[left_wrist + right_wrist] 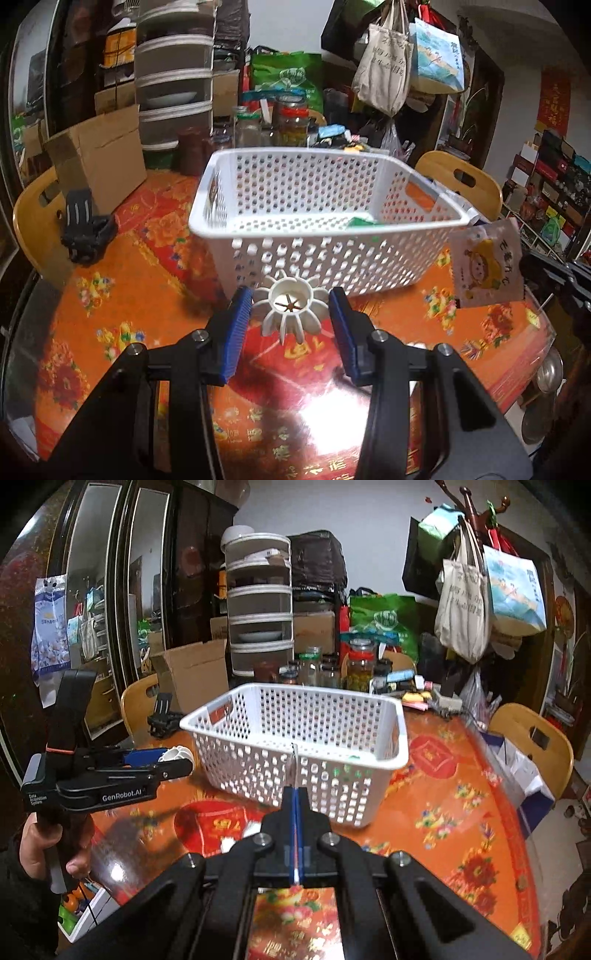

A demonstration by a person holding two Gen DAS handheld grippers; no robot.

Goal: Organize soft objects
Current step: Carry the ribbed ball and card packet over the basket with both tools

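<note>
My left tongs (291, 308) are squeezing a white ribbed cup (290, 308). My right tongs (295, 794) are pinching a flat packet (487, 267). Both are hanging just before the basket (325, 218).

place: we are looking at a lived-in home dining room | table (461, 812): wearing a red-and-orange floral cloth under glass, wooden chairs (532, 738) sitting round it | clutter: glass jars (360, 664), cardboard box (99, 162), tote bags (465, 609) hanging from a coat rack | wall: red banner (553, 99) hanging
</note>
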